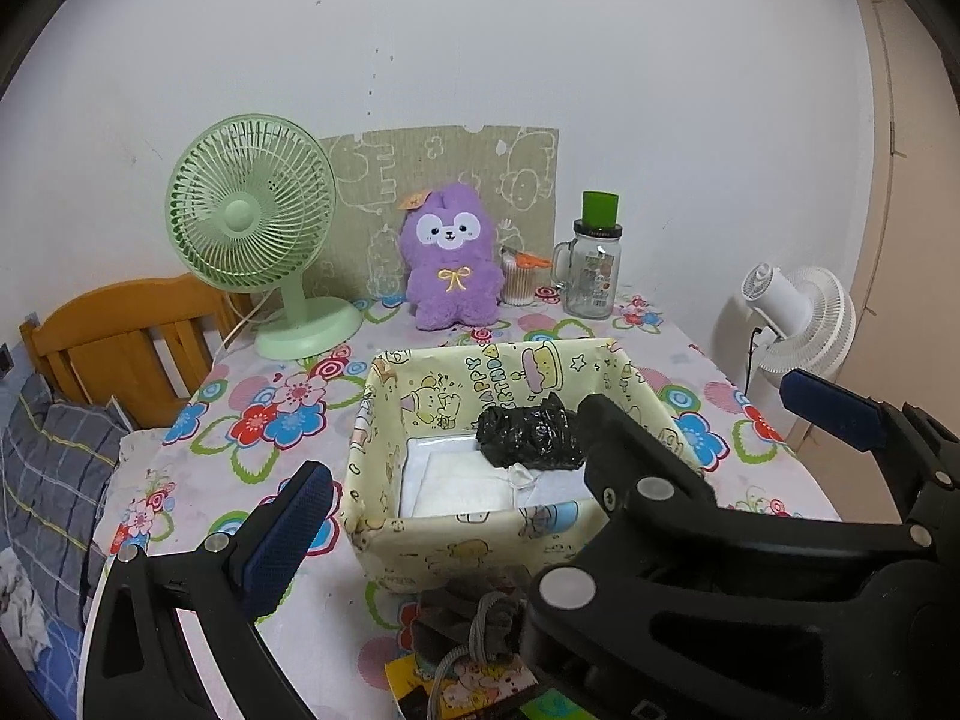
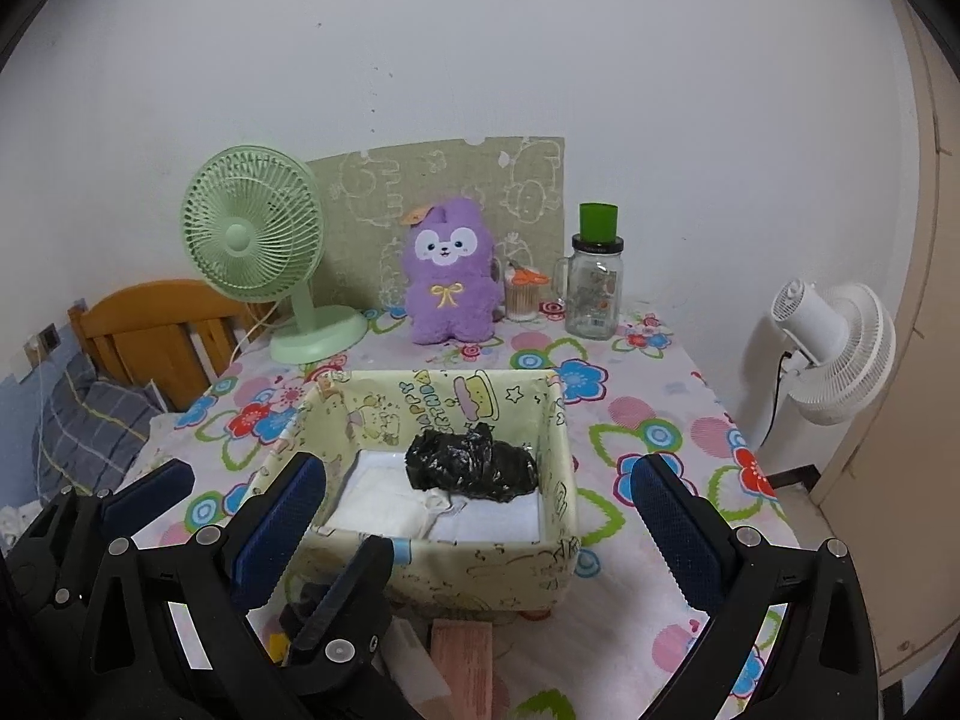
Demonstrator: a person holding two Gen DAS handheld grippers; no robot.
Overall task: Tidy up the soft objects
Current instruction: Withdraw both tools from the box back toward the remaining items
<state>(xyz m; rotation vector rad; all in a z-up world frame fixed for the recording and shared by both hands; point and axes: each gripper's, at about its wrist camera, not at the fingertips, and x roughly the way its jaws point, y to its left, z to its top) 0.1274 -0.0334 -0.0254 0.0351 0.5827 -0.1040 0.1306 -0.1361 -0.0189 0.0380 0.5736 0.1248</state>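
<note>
A yellow cartoon-print box [image 2: 480,564] sits open in the middle of a flower-patterned counter [image 2: 660,420], holding a crumpled black bag [image 2: 471,465] on top of flat white packets [image 2: 384,507]. The bag lies toward the box's far right corner; the packets cover the box floor beneath and to its left.

The left tongs [image 1: 540,456] and right tongs [image 2: 480,516] both hang over the near side of the box, each spread wide with nothing between its blue-padded fingers [image 1: 288,534]. In the left wrist view, black parts of the other tool cross the frame in front of the box's right wall. Below it, at the counter's near edge, lie a grey soft item with a cord [image 1: 474,624] and a colourful printed packet [image 1: 462,687]. In the right wrist view, a pink block [image 2: 462,666] lies just in front of the box.

At the back of the counter, against a white wall, stand a green fan [image 2: 258,240], a purple plush [image 2: 450,276] with a yellow bow, a tub of cotton swabs [image 2: 521,297] and a glass jar [image 2: 594,288] topped by a green cup. A green printed board [image 2: 456,180] leans behind them. A wooden headboard [image 1: 120,342] and checked bedding [image 1: 48,480] are at left; a white fan [image 2: 834,354] stands off the counter at right.
</note>
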